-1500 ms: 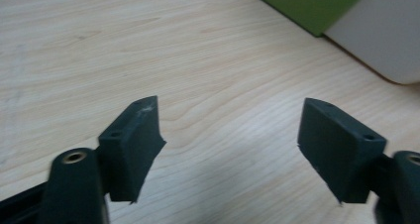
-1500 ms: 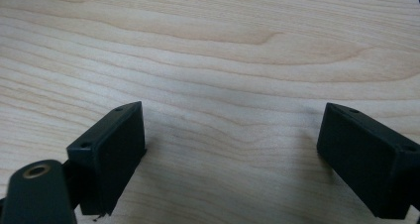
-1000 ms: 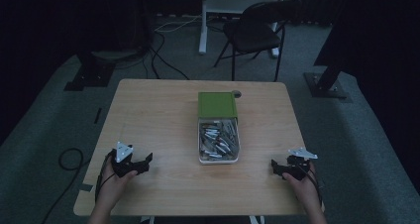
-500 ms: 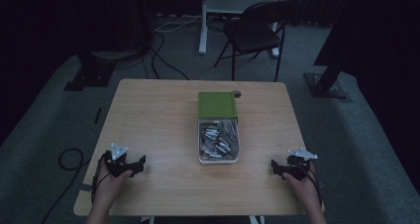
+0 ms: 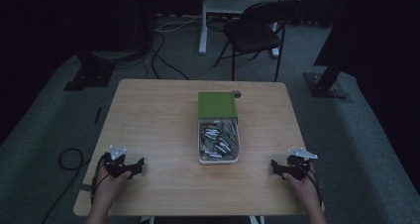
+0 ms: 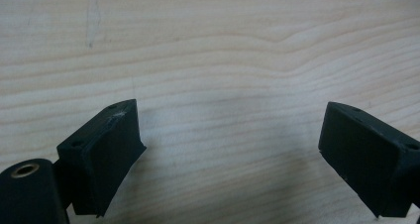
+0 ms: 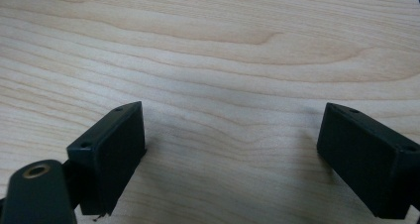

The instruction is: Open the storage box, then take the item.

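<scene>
both hand-held grippers rest low at the near corners of the counter, jaws spread

high view: the left hand-held gripper (image 5: 140,164) sits at the near left part of the wooden counter (image 5: 158,115), held by the person's left hand (image 5: 106,184), whose forearm comes in from the bottom edge. its jaws point toward the middle of the counter. the right hand-held gripper (image 5: 273,165) sits at the near right part, in the right hand (image 5: 304,187), its jaws pointing inward to the left. each carries a grey three-cornered plate on top. between the two, well apart from both, a clear box (image 5: 218,143) of small metal pieces lies at the counter's centre, with a green lid (image 5: 217,104) slid back over its far end. a dark folding chair (image 5: 257,33) stands on the floor beyond the counter.

left gripper view: the left hand-held gripper (image 6: 233,135) has its two black jaws wide apart, with bare wood grain between them and nothing held. they hang close over the counter.

right gripper view: the right hand-held gripper (image 7: 233,137) likewise has its jaws spread wide, nothing between them, close over the pale wood.
</scene>
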`<state>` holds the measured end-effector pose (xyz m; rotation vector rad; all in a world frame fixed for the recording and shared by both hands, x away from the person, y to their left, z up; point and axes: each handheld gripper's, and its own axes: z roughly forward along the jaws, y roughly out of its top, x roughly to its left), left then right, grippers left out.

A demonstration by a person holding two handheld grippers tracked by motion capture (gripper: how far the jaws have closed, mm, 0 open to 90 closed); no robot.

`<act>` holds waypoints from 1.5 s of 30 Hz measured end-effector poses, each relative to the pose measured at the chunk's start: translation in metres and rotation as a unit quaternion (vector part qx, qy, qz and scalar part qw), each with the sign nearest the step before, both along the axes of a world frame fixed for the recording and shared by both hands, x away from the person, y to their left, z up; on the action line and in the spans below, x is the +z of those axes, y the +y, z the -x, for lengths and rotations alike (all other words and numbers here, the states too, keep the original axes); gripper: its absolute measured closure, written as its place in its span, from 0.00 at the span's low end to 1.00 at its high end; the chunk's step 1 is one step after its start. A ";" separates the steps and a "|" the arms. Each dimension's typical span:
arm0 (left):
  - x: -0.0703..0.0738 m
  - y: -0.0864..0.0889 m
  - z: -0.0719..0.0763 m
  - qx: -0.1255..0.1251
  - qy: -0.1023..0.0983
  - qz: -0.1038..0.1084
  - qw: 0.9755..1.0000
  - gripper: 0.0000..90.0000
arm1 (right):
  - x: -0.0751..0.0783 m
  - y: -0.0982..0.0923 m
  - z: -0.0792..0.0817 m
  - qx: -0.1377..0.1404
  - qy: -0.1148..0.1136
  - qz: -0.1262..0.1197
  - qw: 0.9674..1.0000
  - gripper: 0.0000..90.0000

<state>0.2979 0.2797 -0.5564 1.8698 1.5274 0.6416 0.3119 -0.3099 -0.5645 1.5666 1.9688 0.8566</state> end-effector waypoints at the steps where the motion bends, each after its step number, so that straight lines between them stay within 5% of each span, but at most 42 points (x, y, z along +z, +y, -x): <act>1: 0.000 0.000 0.000 0.002 0.006 -0.005 1.000 0.11 | 0.000 0.000 0.000 0.000 0.000 0.000 1.000 0.12; 7: -0.001 0.000 -0.001 -0.004 0.016 -0.021 1.000 0.11 | 0.000 0.000 0.000 0.000 0.000 0.001 1.000 0.12; 22: -0.002 -0.002 -0.004 -0.001 0.015 -0.021 1.000 0.11 | 0.000 0.001 0.000 0.003 -0.001 0.001 1.000 0.12; 30: -0.002 -0.003 -0.005 0.001 0.016 -0.023 1.000 0.10 | 0.000 0.003 0.001 0.037 -0.001 0.001 0.999 0.12; 43: -0.002 -0.003 -0.005 0.004 0.016 -0.022 1.000 0.10 | 0.000 0.004 0.002 0.029 -0.001 0.001 1.000 0.12; 45: -0.002 -0.003 -0.005 0.005 0.016 -0.022 1.000 0.10 | 0.001 0.004 0.003 0.026 -0.001 -0.013 1.000 0.12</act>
